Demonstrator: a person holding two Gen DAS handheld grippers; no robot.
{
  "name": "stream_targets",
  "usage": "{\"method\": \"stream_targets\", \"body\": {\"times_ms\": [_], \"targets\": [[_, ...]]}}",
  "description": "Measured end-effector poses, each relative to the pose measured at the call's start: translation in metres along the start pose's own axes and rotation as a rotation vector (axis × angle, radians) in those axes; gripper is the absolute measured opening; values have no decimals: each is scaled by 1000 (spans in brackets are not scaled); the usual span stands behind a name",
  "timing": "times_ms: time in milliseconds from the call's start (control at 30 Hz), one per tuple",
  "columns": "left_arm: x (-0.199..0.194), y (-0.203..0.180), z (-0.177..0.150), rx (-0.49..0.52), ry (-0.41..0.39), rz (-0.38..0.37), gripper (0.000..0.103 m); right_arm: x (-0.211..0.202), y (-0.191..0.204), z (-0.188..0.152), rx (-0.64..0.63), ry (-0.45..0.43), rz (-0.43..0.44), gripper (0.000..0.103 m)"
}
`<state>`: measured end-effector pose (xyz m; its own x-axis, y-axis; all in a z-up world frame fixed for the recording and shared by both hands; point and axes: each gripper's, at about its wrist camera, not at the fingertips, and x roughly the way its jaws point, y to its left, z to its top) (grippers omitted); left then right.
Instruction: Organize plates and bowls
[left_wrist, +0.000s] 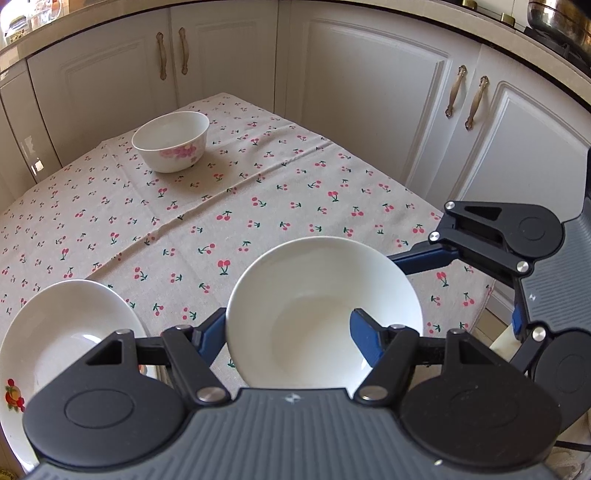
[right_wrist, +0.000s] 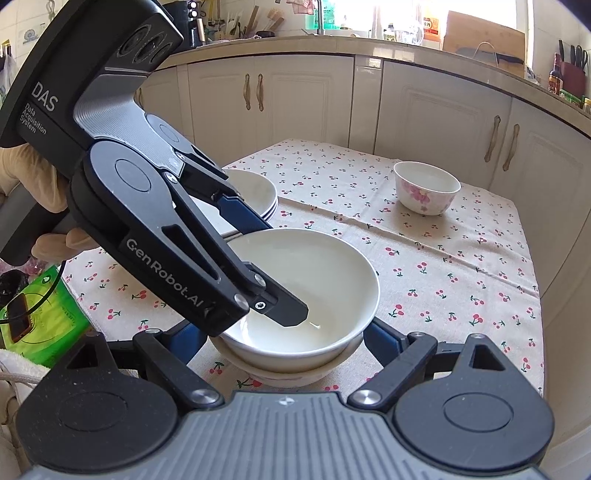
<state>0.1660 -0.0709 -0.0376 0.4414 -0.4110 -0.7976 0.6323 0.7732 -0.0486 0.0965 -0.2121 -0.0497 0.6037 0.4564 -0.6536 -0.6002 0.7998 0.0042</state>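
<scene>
A plain white bowl (left_wrist: 314, 295) (right_wrist: 325, 266) sits nested in a lower bowl (right_wrist: 280, 376) with pink print on the cherry tablecloth (left_wrist: 258, 184). My left gripper (left_wrist: 288, 332) (right_wrist: 280, 271) straddles the plain bowl's wall, one finger inside the hollow and one outside. Its pads stand apart from the wall, so it is open. My right gripper (right_wrist: 286, 332) has a finger against each side of the lower bowl, under the upper rim. Its far finger (left_wrist: 424, 254) shows behind the plain bowl. A second pink-flowered bowl (left_wrist: 170, 146) (right_wrist: 424, 188) stands alone at the far side.
A stack of white plates (left_wrist: 70, 332) (right_wrist: 255, 192) lies just left of the nested bowls. White cabinet doors (left_wrist: 369, 110) close off the far side and the right. A green packet with a phone (right_wrist: 40, 314) lies beyond the table's left edge. A gloved hand (right_wrist: 22, 173) holds the left gripper.
</scene>
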Motion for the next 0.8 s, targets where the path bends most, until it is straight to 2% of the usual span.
{"method": "stream_targets", "body": {"times_ms": [33,100,267,467,800], "targets": [[1,0,0,2,2,1,73,-1,0,0,0,-3,7,95],[1,2,0,-4,0,-7,76,-4,0,0,3,-28,23,103],[-6,2,1,-5,-17,-7,82,-9,-2,1,-3,-36,14,103],[-19,9,10,-11,-58,9,84,-19,-5,7,-28,-59,1,103],[-19,43,55,-8,-112,65,85,-23,-46,42,-80,-112,-83,103]]}}
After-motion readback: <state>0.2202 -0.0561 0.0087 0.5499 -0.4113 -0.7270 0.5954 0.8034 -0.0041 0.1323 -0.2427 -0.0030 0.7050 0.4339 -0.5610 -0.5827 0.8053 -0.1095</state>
